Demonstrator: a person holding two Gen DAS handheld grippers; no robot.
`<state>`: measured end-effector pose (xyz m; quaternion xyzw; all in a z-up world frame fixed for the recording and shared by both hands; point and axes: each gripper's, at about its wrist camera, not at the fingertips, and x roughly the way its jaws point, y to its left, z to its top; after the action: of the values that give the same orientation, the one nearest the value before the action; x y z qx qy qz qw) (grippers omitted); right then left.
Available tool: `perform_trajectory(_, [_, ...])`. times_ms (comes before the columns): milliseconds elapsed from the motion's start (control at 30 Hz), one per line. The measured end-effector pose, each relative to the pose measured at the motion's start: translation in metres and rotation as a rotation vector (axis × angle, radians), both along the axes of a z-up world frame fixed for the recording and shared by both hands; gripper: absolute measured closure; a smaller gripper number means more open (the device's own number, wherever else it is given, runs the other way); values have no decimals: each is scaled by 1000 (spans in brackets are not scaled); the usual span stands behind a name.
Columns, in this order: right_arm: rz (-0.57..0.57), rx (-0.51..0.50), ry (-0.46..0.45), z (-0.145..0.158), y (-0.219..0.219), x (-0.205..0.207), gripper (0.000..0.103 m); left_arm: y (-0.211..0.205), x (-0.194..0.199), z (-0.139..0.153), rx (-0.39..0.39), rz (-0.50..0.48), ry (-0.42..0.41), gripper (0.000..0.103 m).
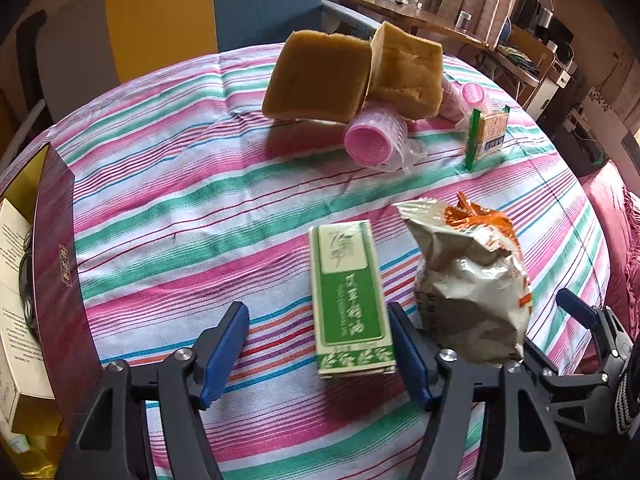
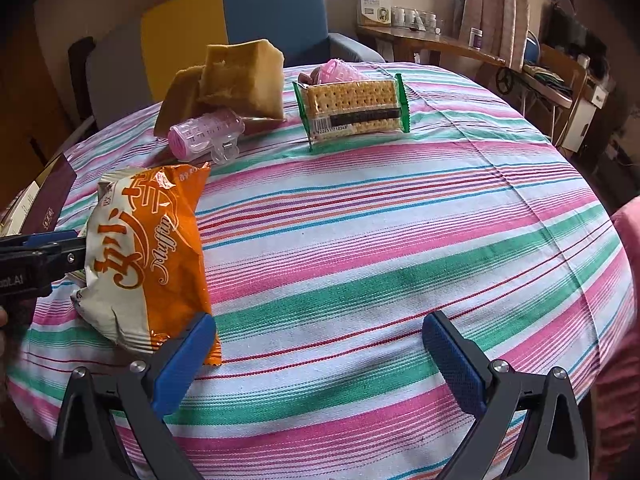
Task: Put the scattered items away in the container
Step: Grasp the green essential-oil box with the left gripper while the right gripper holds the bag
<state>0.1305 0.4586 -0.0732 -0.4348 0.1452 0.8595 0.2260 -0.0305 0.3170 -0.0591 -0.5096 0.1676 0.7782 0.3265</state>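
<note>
Straddling green box (image 1: 347, 300), left gripper (image 1: 320, 352)

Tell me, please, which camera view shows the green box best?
The left wrist view. There the green box lies flat on the striped cloth, its whole printed face visible between the left claw's fingers. In the right wrist view the orange snack bag hides it.

Both wrist views angled steeply down, close over striped tablecloth (image 1: 168, 184), sharing muffin bag (image 2: 148, 256)
</note>
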Motion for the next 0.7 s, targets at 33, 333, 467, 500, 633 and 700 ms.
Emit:
perform_trajectory(33, [-1,0,-1,0,0,0,0,-2,0,-1,-2,-3,4,47])
perform_trajectory(333, [9,16,-2,0,-1,-1,0,-9,-8,5,43,-21,-20,53])
perform_trajectory(467, [3,17,-4,0,-1,-2,0,0,-8,9,18,-83,7,53])
perform_trajectory(500, [3,18,-5,0,-1,-2,0,3,-9,9,8,-97,14,53])
perform_trajectory(633, [4,20,-6,0,-1,-2,0,11,-13,6,-15,-132,19,53])
perform_trajectory(700, [5,20,-6,0,0,-2,0,14,-16,4,-19,-143,15,53])
